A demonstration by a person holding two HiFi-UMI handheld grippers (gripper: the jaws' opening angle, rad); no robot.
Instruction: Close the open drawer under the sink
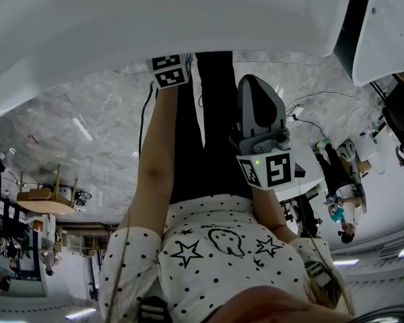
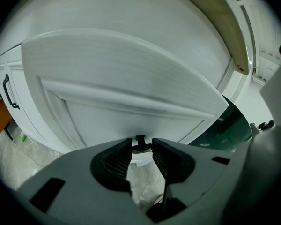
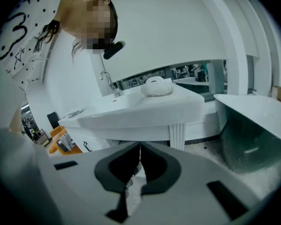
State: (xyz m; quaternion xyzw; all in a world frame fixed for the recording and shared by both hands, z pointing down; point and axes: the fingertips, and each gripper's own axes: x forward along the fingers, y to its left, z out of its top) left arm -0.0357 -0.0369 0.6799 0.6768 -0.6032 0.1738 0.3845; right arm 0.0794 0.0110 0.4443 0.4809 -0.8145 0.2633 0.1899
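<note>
The left gripper has its jaws slightly apart, and the drawer handle sits between them at twelve o'clock, visible only in its own view. The right gripper is closed and empty.

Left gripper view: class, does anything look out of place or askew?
Yes: the white drawer front stands proud of the cabinet instead of flush, so it is open. Its small black knob sits at the left gripper's parted tips.

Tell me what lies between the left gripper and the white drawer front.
Only a small dark handle on the drawer front, shown in the left gripper view: it sits at the tips of the left gripper, jaws apart either side.
</note>
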